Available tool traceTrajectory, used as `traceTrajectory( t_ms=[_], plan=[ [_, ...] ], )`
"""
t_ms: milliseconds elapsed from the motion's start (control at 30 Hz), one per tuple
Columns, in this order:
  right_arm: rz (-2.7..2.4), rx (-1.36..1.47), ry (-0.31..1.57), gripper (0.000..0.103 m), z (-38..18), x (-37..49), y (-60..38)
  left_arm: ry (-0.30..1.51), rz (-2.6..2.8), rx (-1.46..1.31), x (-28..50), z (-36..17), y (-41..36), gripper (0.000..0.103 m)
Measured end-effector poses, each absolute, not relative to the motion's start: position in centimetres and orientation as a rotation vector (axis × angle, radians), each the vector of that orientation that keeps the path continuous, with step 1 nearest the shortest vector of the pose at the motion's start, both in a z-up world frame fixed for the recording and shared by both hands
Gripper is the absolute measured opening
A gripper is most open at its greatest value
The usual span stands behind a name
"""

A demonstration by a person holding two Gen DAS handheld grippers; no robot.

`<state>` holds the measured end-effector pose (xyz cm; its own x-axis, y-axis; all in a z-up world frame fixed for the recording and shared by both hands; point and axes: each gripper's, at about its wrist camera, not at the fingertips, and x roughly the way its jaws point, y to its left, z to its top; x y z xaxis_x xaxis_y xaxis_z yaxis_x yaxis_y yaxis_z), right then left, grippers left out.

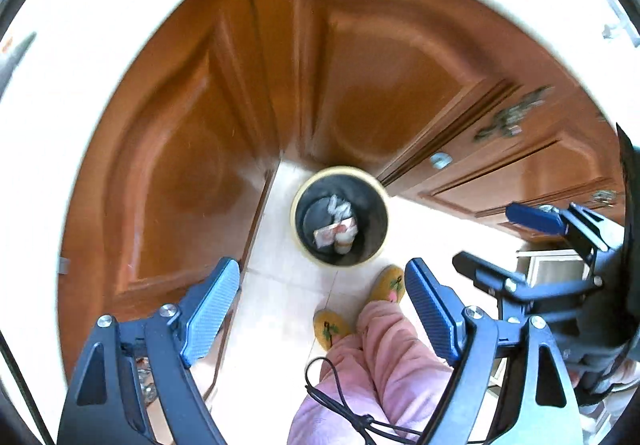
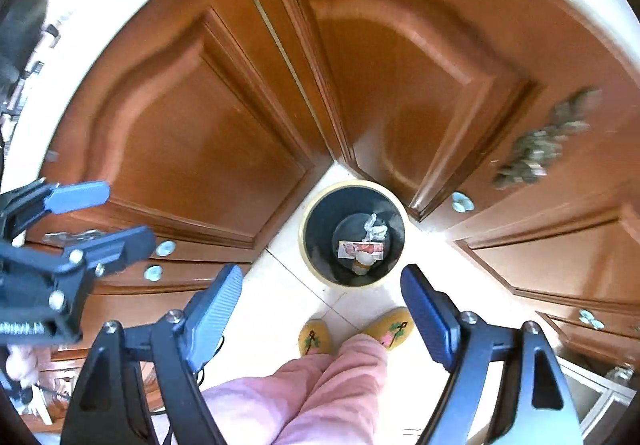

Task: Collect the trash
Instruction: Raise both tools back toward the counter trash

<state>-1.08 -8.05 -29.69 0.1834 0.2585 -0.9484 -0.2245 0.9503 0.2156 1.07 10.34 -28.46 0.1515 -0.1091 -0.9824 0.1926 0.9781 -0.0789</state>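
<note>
A round bin with a cream rim point(image 1: 298, 201) point(image 2: 306, 241) stands on the pale tiled floor in the corner of the wooden cabinets, far below both grippers. Inside lie crumpled white paper point(image 1: 339, 207) point(image 2: 375, 229), a red-and-white wrapper point(image 1: 332, 231) point(image 2: 360, 249) and a small cup point(image 2: 362, 265). My left gripper point(image 1: 320, 309) is open and empty, high above the bin; it also shows at the left of the right wrist view point(image 2: 92, 213). My right gripper point(image 2: 320, 319) is open and empty; it also shows at the right of the left wrist view point(image 1: 500, 241).
Brown wooden cabinet doors point(image 1: 192, 149) point(image 2: 192, 125) enclose the bin on three sides under a white counter edge point(image 1: 80, 65). The person's pink trousers point(image 1: 380, 365) and yellow slippers point(image 2: 394, 327) stand just before the bin. A black cable point(image 1: 340, 397) hangs below.
</note>
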Motion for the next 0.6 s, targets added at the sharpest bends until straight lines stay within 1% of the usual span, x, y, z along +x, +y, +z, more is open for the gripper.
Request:
traceTrajectory(
  t_ms=[167,300,500,600],
  plan=[
    [0.317,0.015,1.246,0.082,-23.0,-3.3,-9.4,1.28,-0.282,0.095,0.3,-21.7,8.7,0.084],
    [0.222,-0.027,1.112,0.082,-17.3,-4.7,-10.8,1.2,-0.327,0.078,-0.1,-16.7,7.3,0.085],
    [0.146,-0.019,0.941,0.082,-9.1,-7.0,-12.7,1.081,-0.4,0.112,-0.5,-11.0,4.6,0.086],
    [0.097,-0.037,0.868,0.082,-6.4,-7.8,-13.2,1.023,-0.441,0.116,-0.7,-8.4,3.5,0.086]
  ],
)
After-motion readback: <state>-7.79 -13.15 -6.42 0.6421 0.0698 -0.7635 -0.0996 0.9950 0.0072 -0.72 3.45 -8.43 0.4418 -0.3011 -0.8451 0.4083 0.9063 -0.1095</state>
